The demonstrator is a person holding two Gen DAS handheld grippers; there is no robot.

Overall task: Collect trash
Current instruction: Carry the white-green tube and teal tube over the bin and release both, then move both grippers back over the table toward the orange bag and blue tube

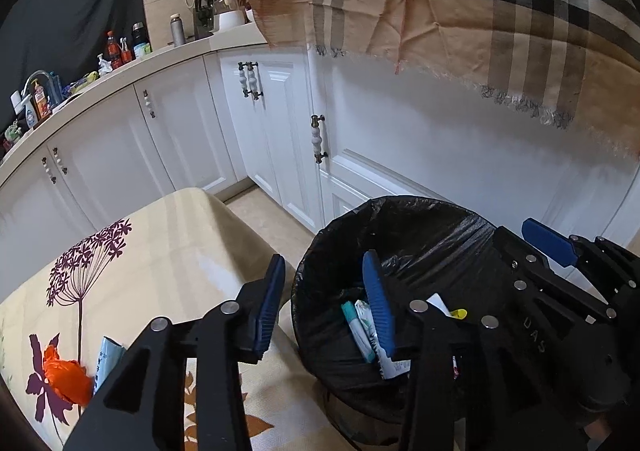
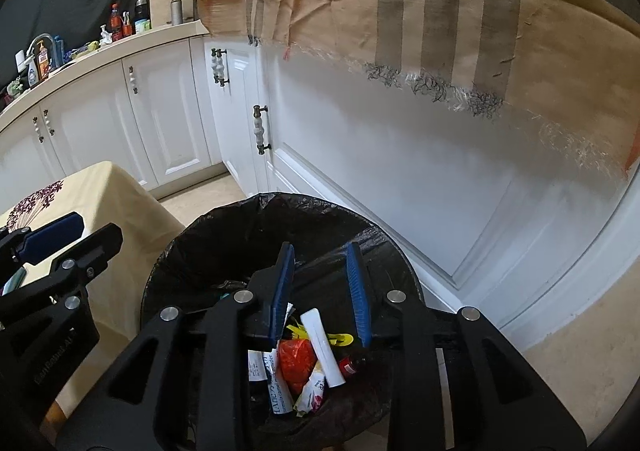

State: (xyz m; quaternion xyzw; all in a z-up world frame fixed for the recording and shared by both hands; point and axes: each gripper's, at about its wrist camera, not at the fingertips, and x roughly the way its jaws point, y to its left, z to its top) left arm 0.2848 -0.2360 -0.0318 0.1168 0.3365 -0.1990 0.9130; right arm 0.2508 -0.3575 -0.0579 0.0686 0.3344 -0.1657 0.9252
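Observation:
A round trash bin with a black liner (image 1: 420,235) (image 2: 240,235) stands on the floor beside the table. It holds wrappers, a white tube (image 2: 323,349), a crumpled orange piece (image 2: 295,361) and a teal-white packet (image 1: 358,327). My left gripper (image 1: 326,291) is open and empty, straddling the table corner and the bin's left rim. My right gripper (image 2: 321,283) is open and empty, directly above the bin's mouth; it also shows in the left wrist view (image 1: 548,241). On the table lie a crumpled orange piece (image 1: 66,377) and a pale blue wrapper (image 1: 106,361).
The table (image 1: 168,251) has a cream floral cloth. White kitchen cabinets (image 1: 280,123) stand behind the bin. A plaid cloth (image 1: 460,3) hangs over the counter above. Bottles (image 1: 120,47) crowd the counter at the far left. Tiled floor (image 2: 580,331) shows to the right.

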